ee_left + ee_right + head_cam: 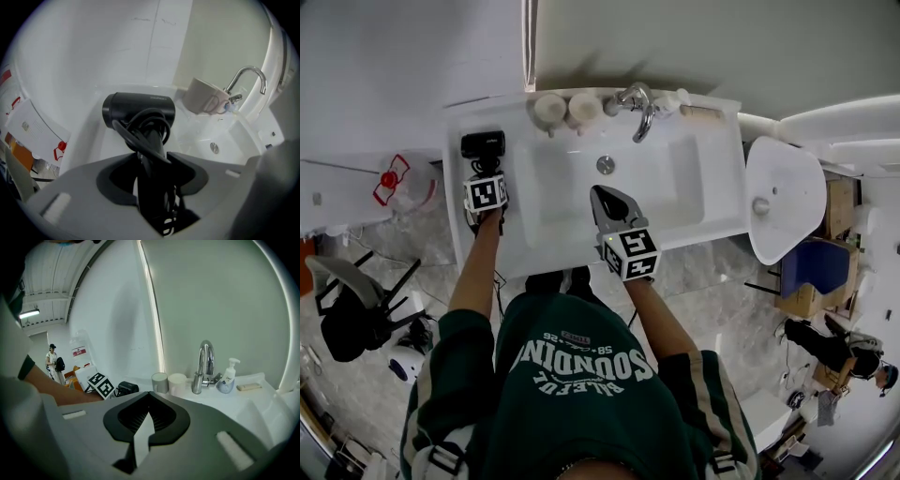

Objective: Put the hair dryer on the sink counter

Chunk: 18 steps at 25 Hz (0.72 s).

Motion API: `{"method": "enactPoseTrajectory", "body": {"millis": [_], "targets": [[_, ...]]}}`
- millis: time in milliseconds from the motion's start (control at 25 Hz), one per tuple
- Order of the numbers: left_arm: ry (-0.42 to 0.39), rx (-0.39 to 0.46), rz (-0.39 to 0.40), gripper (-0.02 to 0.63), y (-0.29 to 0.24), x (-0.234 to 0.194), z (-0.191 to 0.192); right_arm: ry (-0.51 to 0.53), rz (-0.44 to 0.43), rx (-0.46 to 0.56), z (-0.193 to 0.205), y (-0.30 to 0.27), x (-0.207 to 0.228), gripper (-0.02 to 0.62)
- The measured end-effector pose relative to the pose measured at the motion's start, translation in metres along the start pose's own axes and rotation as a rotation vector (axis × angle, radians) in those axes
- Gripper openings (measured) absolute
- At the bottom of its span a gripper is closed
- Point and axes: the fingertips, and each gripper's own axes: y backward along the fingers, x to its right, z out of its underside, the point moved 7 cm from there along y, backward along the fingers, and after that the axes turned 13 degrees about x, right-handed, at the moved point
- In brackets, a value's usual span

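The black hair dryer [483, 145] lies on the white sink counter [516, 255], left of the basin, with its cord wound round the handle. My left gripper [485, 176] is just in front of it. In the left gripper view the jaws close round the dryer's handle [152, 145] and the barrel [138, 108] points away. My right gripper [607, 195] hovers over the basin's front part, shut and holding nothing. In the right gripper view the jaw tips [149, 394] meet, and the hair dryer [127, 387] shows small at the left.
A chrome faucet [639, 103] stands at the back of the basin [675, 178], two cups [550, 108] to its left, a soap dispenser [227, 376] and soap bar to its right. A toilet [783, 192] is to the right. A wall rises behind the counter.
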Motion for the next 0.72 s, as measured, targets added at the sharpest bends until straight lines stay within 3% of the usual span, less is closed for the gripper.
{"method": "enactPoseTrajectory", "body": {"millis": [160,360,720], "targets": [[0.015,0.02,0.027,0.232,0.002,-0.002,0.002,-0.005,0.004,0.002,0.001,0.004,-0.003,0.002],[-0.025,0.075,0.06,0.257,0.026,-0.002,0.005,-0.006,-0.003,0.017,0.001,0.009,-0.01,0.002],[-0.109,0.244,0.138,0.262,0.09,0.01,-0.021,0.004,-0.044,0.059,-0.009,0.002,-0.028,0.002]]}}
